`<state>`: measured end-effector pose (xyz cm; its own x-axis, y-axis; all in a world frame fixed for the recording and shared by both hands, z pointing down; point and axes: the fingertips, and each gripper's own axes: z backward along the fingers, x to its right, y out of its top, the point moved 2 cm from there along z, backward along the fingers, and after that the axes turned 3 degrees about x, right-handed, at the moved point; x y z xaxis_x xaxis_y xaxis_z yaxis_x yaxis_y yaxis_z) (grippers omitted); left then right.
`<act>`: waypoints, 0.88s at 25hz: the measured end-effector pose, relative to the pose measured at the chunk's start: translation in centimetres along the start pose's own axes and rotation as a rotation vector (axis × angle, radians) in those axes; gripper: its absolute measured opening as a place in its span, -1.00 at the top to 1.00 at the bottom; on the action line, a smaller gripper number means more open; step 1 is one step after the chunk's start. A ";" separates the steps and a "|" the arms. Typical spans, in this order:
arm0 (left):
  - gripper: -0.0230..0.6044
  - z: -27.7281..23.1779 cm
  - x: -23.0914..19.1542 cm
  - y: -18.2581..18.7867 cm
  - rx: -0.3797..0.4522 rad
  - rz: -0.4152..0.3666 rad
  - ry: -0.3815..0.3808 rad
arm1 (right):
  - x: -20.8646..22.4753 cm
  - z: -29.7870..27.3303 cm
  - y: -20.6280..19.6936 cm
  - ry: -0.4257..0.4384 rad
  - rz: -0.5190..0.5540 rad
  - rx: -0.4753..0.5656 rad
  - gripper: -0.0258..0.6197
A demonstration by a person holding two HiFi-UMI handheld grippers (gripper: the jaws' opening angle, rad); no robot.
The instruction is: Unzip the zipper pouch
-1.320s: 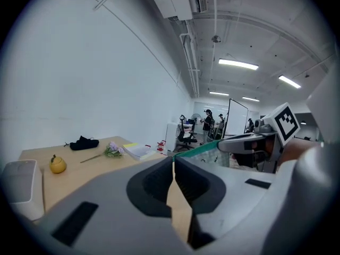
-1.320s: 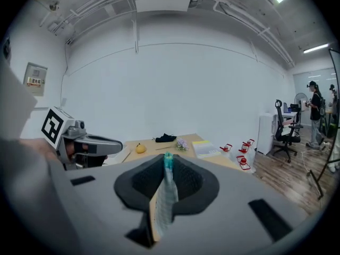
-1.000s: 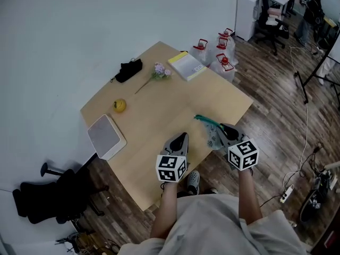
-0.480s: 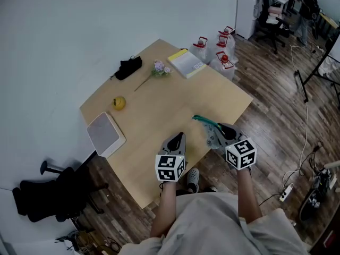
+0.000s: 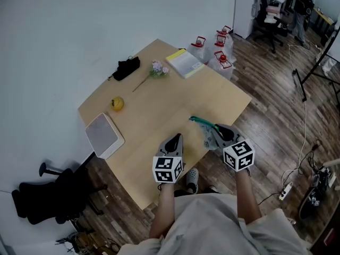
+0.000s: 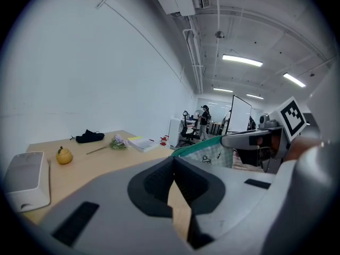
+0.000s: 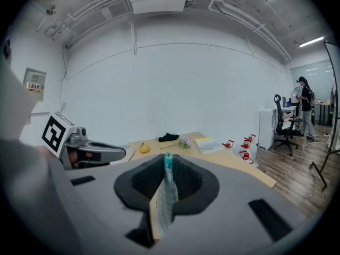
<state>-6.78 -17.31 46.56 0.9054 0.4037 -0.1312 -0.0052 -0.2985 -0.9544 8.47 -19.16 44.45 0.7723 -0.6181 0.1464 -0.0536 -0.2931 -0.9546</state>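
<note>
The zipper pouch (image 5: 209, 136) is pale patterned fabric with a teal zipper edge (image 5: 198, 120). It is held up edge-on over the table's near right side. My right gripper (image 5: 217, 131) is shut on the pouch, which stands as a thin strip (image 7: 166, 194) between the jaws, with the teal end at the top. My left gripper (image 5: 177, 138) is shut with nothing in it, a short way left of the pouch and apart from it. In the left gripper view the pouch (image 6: 211, 152) hangs off the right gripper (image 6: 254, 139), beyond the closed jaws of the left gripper (image 6: 173, 162).
The wooden table (image 5: 159, 102) carries a white flat box (image 5: 104, 135), a yellow fruit (image 5: 117, 103), a black item (image 5: 127, 68), a flower sprig (image 5: 155, 69) and a yellow-edged notebook (image 5: 186, 63). Red-capped jugs (image 5: 215, 49) stand on the floor beyond; a black chair (image 5: 48, 198) is at the lower left.
</note>
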 end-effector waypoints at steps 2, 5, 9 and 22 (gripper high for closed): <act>0.86 -0.1 0.0 0.1 0.000 -0.001 -0.003 | 0.2 0.1 -0.1 -0.003 -0.002 -0.002 0.75; 0.86 0.0 -0.1 -0.1 -0.004 -0.003 -0.004 | 0.1 0.0 -0.2 -0.008 -0.005 -0.002 0.74; 0.86 0.1 -0.5 -0.2 -0.007 0.005 -0.007 | -0.1 -0.4 -0.3 -0.014 0.007 -0.009 0.75; 0.86 0.2 -1.4 -0.6 -0.004 0.025 0.001 | -1.1 -1.4 -0.3 0.021 0.045 -0.029 0.76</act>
<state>-8.16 -17.55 47.22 0.9056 0.3950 -0.1543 -0.0257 -0.3121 -0.9497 6.78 -19.41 44.97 0.7556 -0.6459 0.1090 -0.1067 -0.2855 -0.9524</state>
